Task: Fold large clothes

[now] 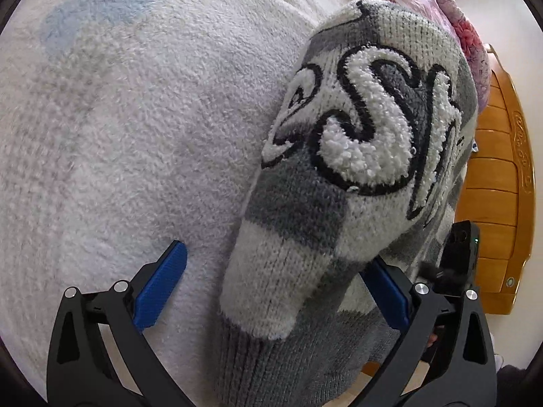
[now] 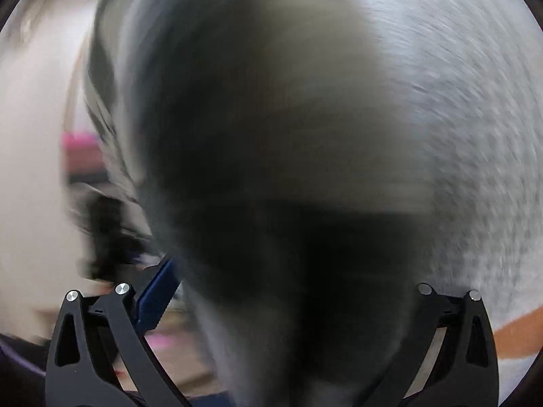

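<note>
A grey and white knitted sweater (image 1: 325,169) with fluffy white lettering lies bunched on a pale fleece blanket (image 1: 129,129). My left gripper (image 1: 275,271) is open, its blue fingers (image 1: 159,285) wide apart on either side of the sweater's lower fold and ribbed hem. In the right wrist view the picture is badly blurred: dark grey fabric (image 2: 278,186) fills the space in front of my right gripper (image 2: 281,291). Its left blue finger (image 2: 156,298) shows, the right one is hidden by the fabric. The jaws stand wide apart.
A pink floral cloth (image 1: 451,17) lies at the far right of the blanket. A wooden bed frame (image 1: 499,183) runs along the right edge. The other gripper's black body (image 1: 458,254) is just behind the sweater. The blanket (image 2: 475,118) also shows on the right.
</note>
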`<move>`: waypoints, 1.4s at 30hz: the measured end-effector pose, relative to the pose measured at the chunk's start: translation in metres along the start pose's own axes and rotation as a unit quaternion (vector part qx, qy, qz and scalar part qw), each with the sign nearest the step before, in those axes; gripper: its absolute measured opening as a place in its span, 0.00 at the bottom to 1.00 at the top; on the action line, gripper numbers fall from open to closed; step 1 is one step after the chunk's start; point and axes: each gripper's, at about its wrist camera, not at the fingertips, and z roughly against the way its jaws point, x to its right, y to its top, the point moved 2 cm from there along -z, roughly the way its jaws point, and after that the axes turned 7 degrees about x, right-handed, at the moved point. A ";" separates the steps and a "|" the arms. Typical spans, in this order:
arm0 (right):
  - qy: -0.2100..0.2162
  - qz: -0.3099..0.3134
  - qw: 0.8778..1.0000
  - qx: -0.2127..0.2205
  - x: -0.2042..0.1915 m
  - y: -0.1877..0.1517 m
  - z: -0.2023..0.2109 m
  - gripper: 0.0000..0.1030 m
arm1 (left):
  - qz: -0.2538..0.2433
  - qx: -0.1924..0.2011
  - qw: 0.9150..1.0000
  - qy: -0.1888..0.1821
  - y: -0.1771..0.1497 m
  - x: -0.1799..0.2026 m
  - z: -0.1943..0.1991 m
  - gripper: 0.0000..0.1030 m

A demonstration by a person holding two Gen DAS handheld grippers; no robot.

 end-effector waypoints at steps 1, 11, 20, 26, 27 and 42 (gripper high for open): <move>-0.001 -0.012 1.000 0.007 0.001 0.002 -0.001 0.94 | 0.005 -0.002 1.000 -0.002 0.001 0.001 -0.003 0.97; 0.002 -0.065 0.997 0.044 -0.002 -0.001 -0.008 0.94 | 0.008 -0.007 1.000 -0.003 -0.012 0.004 -0.016 0.96; -0.037 -0.090 0.994 0.055 -0.015 -0.013 0.001 0.63 | -0.039 0.006 0.999 0.022 -0.019 0.036 -0.014 0.62; -0.061 -0.046 0.993 0.094 -0.050 -0.014 0.033 0.48 | -0.069 0.054 0.995 0.040 -0.031 0.089 0.019 0.51; -0.056 -0.034 0.992 0.106 -0.056 -0.013 0.043 0.47 | -0.076 0.064 0.994 0.034 -0.032 0.101 0.027 0.50; -0.092 0.108 0.968 0.208 0.003 0.037 0.277 0.45 | -0.125 0.148 0.977 -0.089 -0.091 0.358 -0.021 0.43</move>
